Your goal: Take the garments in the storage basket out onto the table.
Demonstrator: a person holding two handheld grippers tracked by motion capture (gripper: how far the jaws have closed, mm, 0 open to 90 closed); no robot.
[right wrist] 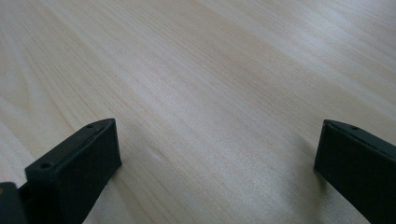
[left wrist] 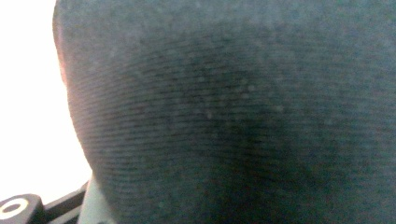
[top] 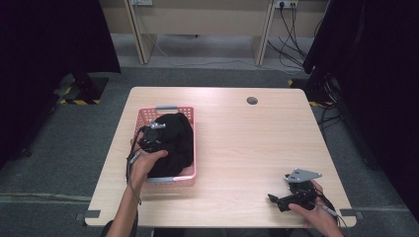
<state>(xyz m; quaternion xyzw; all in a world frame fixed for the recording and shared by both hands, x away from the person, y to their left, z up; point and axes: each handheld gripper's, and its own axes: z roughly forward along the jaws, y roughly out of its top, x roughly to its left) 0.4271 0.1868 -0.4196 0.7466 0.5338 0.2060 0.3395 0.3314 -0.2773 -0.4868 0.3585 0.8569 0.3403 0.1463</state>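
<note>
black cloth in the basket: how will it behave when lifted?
Probably floppy: the black cloth lies bunched and heaped in the pink basket. Likely light, with a fine knit weave in the left gripper view. It may drag over the rim and tug the basket as it comes out.

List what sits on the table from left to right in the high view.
Pink basket holding black cloth with the left tongs on it → round hole in the tabletop → right tongs.

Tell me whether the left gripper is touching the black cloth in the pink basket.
Touching. In the left gripper view the black cloth bunches right against the camera; in the high view the left gripper is sunk into it, over the pink basket.
</note>
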